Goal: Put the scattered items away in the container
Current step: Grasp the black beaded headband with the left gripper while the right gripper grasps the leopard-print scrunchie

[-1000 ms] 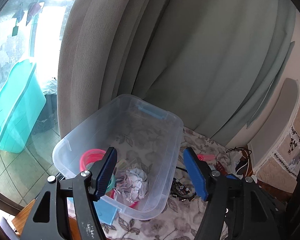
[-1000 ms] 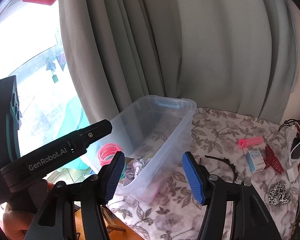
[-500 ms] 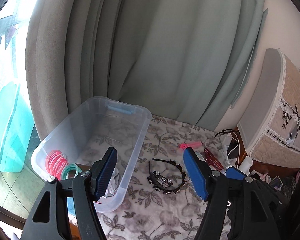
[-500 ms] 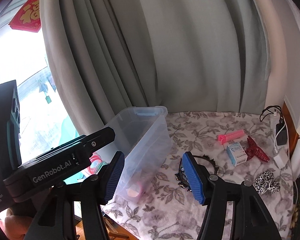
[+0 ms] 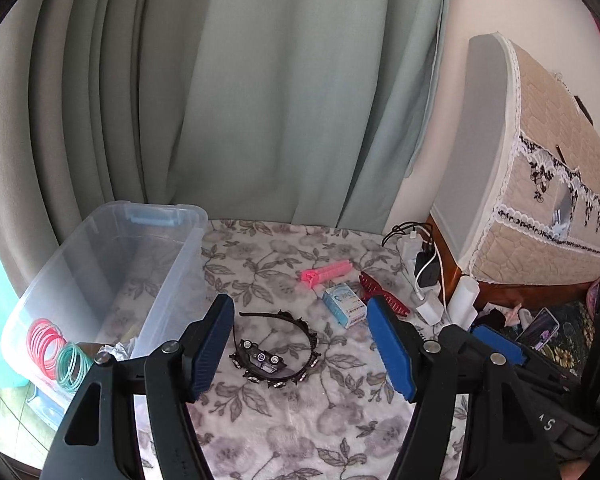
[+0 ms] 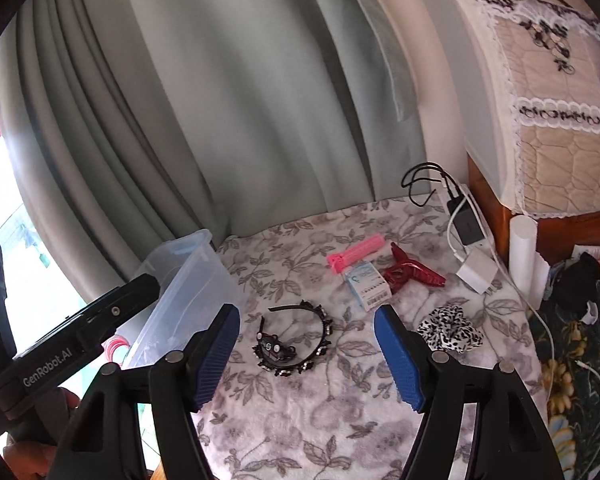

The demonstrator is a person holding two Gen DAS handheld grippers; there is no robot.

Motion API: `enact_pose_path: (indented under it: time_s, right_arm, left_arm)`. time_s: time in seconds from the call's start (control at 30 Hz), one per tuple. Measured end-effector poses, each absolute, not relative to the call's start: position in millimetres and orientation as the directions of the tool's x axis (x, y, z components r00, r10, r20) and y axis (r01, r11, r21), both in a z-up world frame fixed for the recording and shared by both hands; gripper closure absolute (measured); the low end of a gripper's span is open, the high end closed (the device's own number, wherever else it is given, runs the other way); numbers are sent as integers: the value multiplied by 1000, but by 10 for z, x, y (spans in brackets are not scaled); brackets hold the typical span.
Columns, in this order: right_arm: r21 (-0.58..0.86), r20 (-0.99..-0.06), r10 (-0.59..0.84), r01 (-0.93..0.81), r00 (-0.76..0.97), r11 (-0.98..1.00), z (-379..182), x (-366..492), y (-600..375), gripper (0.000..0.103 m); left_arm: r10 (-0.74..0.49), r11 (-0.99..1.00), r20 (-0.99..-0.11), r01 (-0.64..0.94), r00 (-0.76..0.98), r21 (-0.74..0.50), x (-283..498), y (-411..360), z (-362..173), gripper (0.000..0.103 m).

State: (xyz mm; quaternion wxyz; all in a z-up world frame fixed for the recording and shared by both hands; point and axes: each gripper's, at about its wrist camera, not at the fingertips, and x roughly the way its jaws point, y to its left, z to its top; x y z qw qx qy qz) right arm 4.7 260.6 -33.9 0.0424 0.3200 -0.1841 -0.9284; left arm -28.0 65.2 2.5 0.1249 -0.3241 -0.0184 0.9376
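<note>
On the floral-cloth surface (image 5: 300,420): black studded plastic headband (image 5: 276,352), lying between the wide-open, empty fingers of left gripper (image 5: 300,354) and right gripper (image 6: 306,354); clear plastic storage bin (image 5: 172,280) alongside, left.

We judge this a home bedroom: long curtains (image 5: 260,92) hang behind a floral blanket (image 5: 300,420), a lace-trimmed quilted cover (image 5: 548,184) drapes furniture alongside, and chargers (image 6: 466,226) and hair accessories lie about.
</note>
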Motion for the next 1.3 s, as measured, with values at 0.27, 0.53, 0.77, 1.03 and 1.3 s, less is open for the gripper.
enact_pose_path:
  time_s: [0.27, 0.53, 0.77, 1.03, 1.3]
  right_arm:
    - [406, -633, -121, -194, -765, -893, -688, 16, 3183, 29]
    - [401, -717, -82, -313, -693, -861, -1168, -61, 3559, 28]
    - [355, -781, -89, -322, -618, -877, -1523, -262, 3487, 27]
    - [340, -809, -89, -339, -580, -877, -1798, -518, 3482, 27]
    - [342, -803, -58, -378, -593, -860, -1899, -651, 3517, 27]
  left_arm:
    - [199, -971, -735, -234, -649, -56, -544, 898, -657, 33]
    - [210, -944, -793, -329, -572, -12, -720, 1310, -1167, 33]
    - [199, -929, -830, -370, -521, 9, -961, 1552, -1541, 33]
    - [197, -938, -863, -347, -465, -27, -1195, 1532, -1885, 41]
    - [202, -942, -868, -333, -454, -45, -1303, 1516, -2014, 70]
